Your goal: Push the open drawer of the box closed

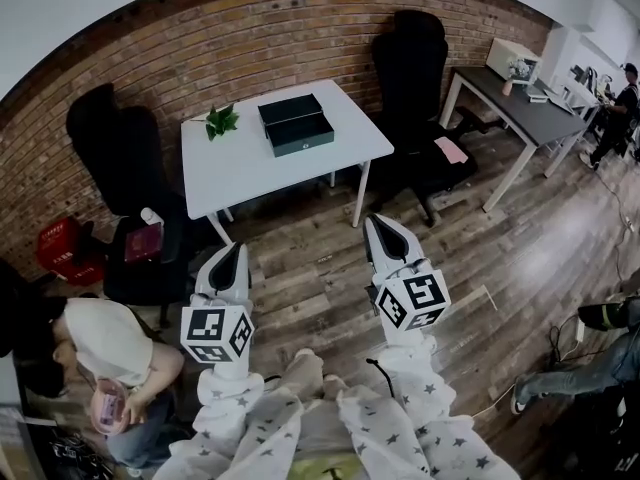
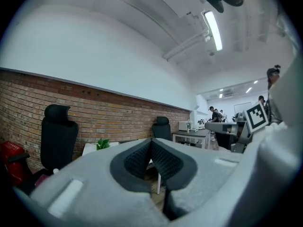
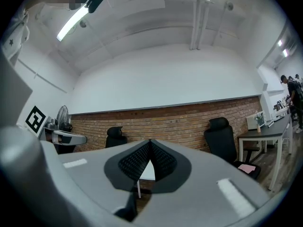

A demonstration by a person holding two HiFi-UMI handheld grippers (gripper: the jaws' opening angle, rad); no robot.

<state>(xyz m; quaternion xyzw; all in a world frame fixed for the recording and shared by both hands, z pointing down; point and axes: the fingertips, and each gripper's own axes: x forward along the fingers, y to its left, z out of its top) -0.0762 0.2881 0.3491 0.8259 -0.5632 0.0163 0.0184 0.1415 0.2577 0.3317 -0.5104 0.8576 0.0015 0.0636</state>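
The dark rectangular box (image 1: 296, 124) sits toward the back of the white surface (image 1: 250, 168), just beside a small green plant (image 1: 221, 120). Its long axis runs across the surface, and its open drawer (image 1: 303, 136) juts toward the person. Over the wooden floor (image 1: 310, 278), well short of it, the left gripper (image 1: 232, 253) and the right gripper (image 1: 378, 224) point at the surface, each with fingers pressed together and nothing between them.

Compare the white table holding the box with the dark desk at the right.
The white table has a white top; the dark desk a dark grey one. The white table carries the box and a plant; the dark desk carries a pale appliance. Both have white legs.
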